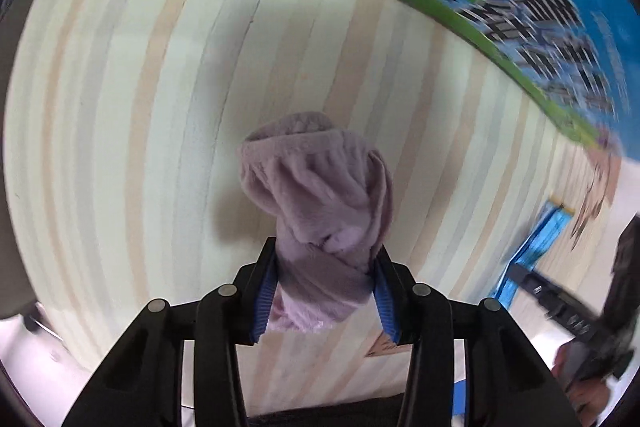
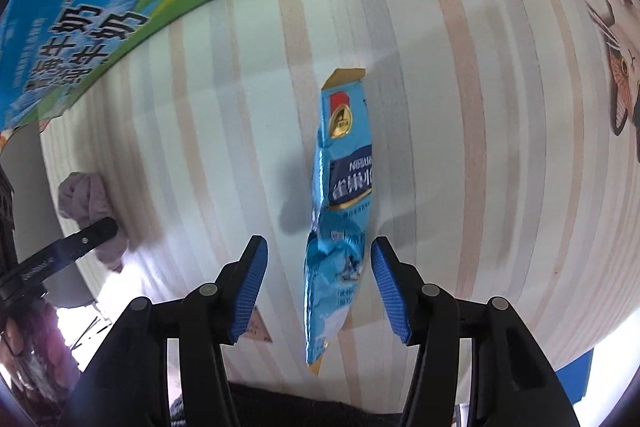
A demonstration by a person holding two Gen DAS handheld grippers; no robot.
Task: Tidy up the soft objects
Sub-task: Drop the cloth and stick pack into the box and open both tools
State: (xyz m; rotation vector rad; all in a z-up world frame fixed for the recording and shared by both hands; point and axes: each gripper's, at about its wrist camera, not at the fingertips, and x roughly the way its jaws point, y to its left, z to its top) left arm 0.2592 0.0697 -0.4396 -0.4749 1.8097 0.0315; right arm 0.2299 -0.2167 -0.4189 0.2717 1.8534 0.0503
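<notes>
Our left tongs (image 1: 326, 291) clamp the lilac fuzzy cloth (image 1: 320, 195) above the striped counter (image 1: 120, 107), while our right tongs (image 2: 318, 283) stand open around the blue snack packet (image 2: 340, 203) nearby on that counter.

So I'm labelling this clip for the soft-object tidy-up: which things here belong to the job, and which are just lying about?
In the job:
- purple fleece cloth, clamped in the left tongs
- blue snack packet, between the open right tongs, not gripped

Lying about:
- printed milk carton box
- striped tablecloth
- cartoon cat print
</notes>
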